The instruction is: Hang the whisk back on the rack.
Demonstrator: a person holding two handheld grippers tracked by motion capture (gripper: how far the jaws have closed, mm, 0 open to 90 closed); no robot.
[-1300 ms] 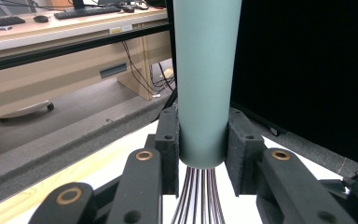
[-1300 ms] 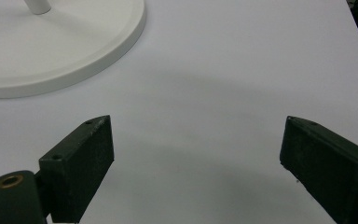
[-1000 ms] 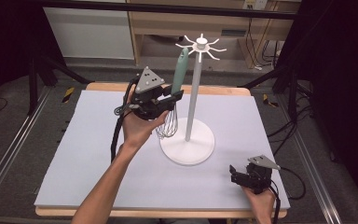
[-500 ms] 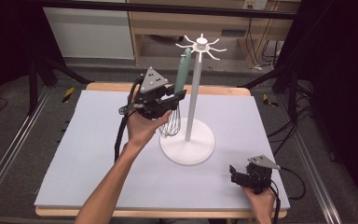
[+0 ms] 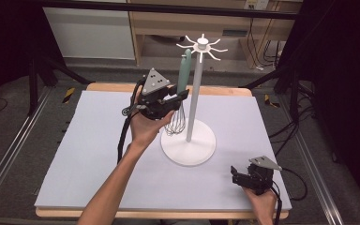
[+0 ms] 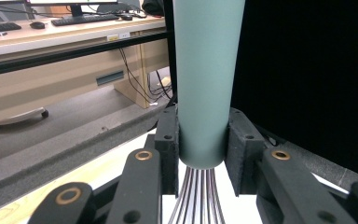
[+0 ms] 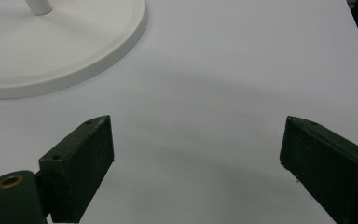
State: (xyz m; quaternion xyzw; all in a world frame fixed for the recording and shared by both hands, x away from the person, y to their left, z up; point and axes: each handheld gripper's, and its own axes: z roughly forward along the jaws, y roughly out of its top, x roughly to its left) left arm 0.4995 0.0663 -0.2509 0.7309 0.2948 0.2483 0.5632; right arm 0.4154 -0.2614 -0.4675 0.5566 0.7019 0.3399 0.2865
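Whisk [image 5: 180, 93] upright in the high view, green handle up, wire loops down, just beside the white stand's [image 5: 193, 101] pole and over its round base. Versus a second ago: handle top sits a bit closer to the hooks at the stand's head, left hand slightly shifted; right side unchanged. Left gripper [image 5: 171, 100] clamps the handle's lower end, fingers on either side of it. Left forearm reaches in from the bottom edge, hand under the gripper body, grey three-cornered plate on top. Right gripper [image 5: 238, 175] rests low at the near right corner of the surface [image 5: 75, 154], well apart from the stand.

Left gripper view: whisk handle [image 6: 205, 79] stands vertical between the two fingers [image 6: 168, 140], pads pressing both sides just above where the wires come out. Firm hold.

Right gripper view: fingers [image 7: 81, 158] spread wide, nothing between them, bare surface [image 7: 223, 93] below. Stand base [image 7: 51, 42] at upper left, clear of the fingers.
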